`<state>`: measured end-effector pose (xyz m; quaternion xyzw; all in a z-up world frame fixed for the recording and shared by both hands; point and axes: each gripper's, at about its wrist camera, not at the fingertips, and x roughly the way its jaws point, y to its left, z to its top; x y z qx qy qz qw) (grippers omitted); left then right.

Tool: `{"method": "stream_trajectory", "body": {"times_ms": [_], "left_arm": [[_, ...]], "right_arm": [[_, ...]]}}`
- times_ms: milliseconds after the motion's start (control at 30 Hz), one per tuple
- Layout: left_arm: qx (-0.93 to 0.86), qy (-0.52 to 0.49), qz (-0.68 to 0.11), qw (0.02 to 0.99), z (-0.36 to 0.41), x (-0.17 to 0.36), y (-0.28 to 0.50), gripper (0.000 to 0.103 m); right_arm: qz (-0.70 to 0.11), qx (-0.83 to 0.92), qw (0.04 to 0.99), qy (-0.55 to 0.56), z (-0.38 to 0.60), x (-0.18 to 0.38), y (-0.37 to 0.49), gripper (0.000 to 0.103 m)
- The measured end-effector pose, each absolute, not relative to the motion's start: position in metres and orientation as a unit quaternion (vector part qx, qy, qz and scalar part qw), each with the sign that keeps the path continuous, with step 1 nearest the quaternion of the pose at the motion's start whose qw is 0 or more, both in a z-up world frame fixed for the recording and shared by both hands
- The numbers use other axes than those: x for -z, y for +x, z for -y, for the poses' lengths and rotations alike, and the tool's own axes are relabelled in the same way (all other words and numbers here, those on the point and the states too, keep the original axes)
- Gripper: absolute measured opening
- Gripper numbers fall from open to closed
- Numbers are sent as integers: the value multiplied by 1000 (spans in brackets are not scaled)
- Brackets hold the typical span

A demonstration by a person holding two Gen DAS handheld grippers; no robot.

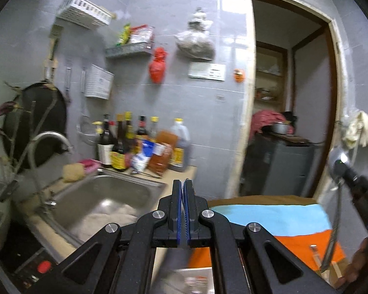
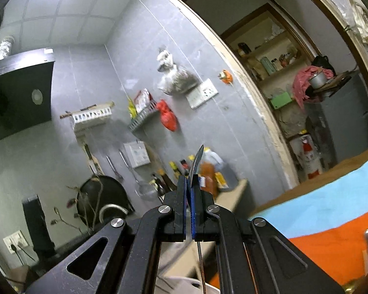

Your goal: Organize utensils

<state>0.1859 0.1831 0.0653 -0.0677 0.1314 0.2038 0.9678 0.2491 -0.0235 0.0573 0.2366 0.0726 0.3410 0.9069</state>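
left gripper point(image 1: 183, 191) is clenched on nothing, riding high over the steel sink point(image 1: 105, 196) with open air in front of it. just beyond, a crowd of sauce bottles point(image 1: 135, 144) lines the grey tiled wall. to the right, a cloth point(image 1: 277, 218) of blue and orange bands covers the counter, its far edge meeting an open doorway point(image 1: 289, 98). right gripper point(image 2: 190, 183) is up there too, jaws clamped on a metal spoon point(image 2: 197, 161), bowl poking above the fingertips, handle trailing below. it's blurred.
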Motion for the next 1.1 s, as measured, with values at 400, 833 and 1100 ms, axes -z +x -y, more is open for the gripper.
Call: {"method": "stream_trajectory", "body": {"times_ms": [400,833,1100], "left_arm": [[-239,-42,-147,959,-205,-16,201,2],[-232,-6,-144,962,-185,13,204,3],[-203,-8,-162,966,-179,19,203,4]], "right_arm": [[-68,-337,917,201,-29,-10,254,3],[-83,-333,930,133,-37,16,251,3],[-92,-346,929,93,-37,25,246,3]]}}
